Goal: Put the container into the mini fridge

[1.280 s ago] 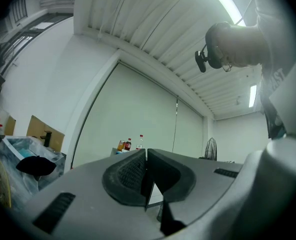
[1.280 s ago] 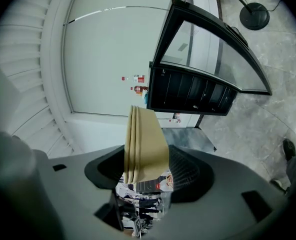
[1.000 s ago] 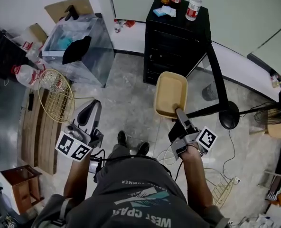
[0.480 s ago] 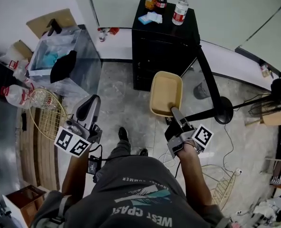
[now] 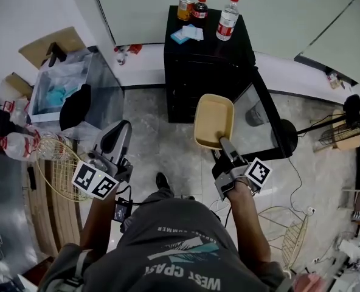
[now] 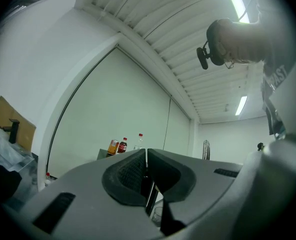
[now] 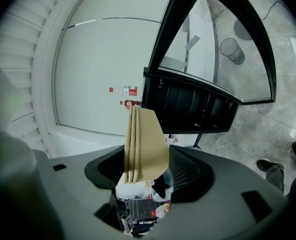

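Head view: my right gripper (image 5: 224, 143) fingers pinch the container (image 5: 213, 117); hold level, aim into mini fridge (image 5: 198, 84); left gripper (image 5: 123, 131) fingers pressed together.

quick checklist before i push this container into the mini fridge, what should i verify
1. Grip: ok, the right gripper is clamped on the near rim of the container.
2. Door: ok, the glass door of the mini fridge stands swung open.
3. Container at the opening: not ok, it hangs over the floor in front of the fridge.
4. Left gripper: ok, shut, empty, off to the left.
5. Free shelf space: cannot tell, the interior is dark.
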The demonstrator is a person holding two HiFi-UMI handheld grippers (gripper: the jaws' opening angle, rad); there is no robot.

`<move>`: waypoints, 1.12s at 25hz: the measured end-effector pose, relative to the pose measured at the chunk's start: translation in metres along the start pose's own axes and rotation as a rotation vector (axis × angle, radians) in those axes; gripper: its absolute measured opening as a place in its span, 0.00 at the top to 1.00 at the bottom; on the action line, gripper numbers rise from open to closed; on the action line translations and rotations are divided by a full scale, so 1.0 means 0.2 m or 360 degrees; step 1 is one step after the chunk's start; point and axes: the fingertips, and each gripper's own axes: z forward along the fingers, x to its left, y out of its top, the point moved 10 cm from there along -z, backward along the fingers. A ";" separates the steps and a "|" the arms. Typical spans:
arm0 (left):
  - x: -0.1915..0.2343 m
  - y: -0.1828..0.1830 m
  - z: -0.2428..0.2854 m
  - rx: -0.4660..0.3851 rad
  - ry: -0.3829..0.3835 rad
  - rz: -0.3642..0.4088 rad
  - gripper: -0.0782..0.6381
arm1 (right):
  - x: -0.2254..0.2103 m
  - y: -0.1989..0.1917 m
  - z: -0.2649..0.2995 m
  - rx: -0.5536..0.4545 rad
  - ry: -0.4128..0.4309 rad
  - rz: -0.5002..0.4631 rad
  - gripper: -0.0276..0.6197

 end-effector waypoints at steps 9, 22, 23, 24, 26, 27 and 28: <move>0.26 0.02 0.12 0.0006 -0.0119 -0.0041 0.85 | -0.01 -0.03 0.21 -0.0104 -0.0080 -0.0011 0.54; 0.42 -0.05 0.18 0.0038 -0.0103 -0.0095 0.86 | -0.13 0.03 0.52 -0.0095 -0.0159 0.0043 0.54; 0.43 -0.05 0.19 0.0040 -0.0089 -0.0095 0.86 | -0.15 0.04 0.54 -0.0094 -0.0172 0.0042 0.54; 0.44 -0.05 0.19 0.0042 -0.0075 -0.0095 0.86 | -0.17 0.07 0.57 -0.0093 -0.0186 0.0036 0.54; 0.47 -0.06 0.21 0.0045 -0.0045 -0.0090 0.86 | -0.21 0.11 0.63 -0.0089 -0.0215 0.0021 0.54; 0.48 -0.06 0.22 0.0047 -0.0030 -0.0086 0.85 | -0.24 0.13 0.66 -0.0082 -0.0231 0.0022 0.54; 0.49 -0.06 0.22 0.0049 -0.0014 -0.0081 0.86 | -0.27 0.15 0.69 -0.0075 -0.0246 0.0027 0.54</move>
